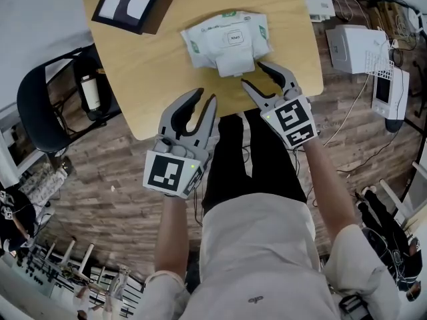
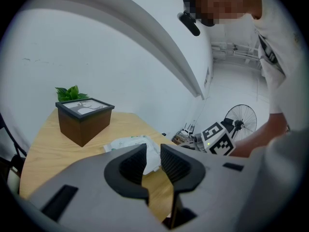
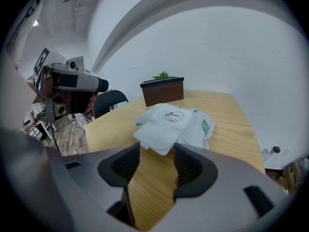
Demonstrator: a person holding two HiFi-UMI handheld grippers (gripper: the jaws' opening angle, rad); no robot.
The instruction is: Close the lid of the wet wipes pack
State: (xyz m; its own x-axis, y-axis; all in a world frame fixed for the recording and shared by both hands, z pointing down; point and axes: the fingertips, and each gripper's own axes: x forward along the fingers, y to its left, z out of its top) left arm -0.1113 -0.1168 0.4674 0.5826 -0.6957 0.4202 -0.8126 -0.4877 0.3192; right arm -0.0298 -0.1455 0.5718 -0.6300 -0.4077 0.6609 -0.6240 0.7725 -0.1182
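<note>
Lying on the table (image 1: 133, 79) just ahead of the right gripper (image 1: 253, 74), the wet wipes pack (image 1: 227, 35) points its flipped-out lid (image 1: 235, 64) at those wide, empty jaws; the left gripper (image 1: 205, 97), narrowly parted and empty, hangs farther back.

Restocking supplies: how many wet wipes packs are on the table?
1: the wet wipes pack lies on the table just ahead of the right claw; the dark box might hide another.

Bright, even room light, no hard shadows on my table (image 1: 150, 79); the white wet wipes pack (image 1: 227, 42) nearly washes out. Both gripper views bulge like fisheyes with black corners, and my near jaws look soft.
</note>
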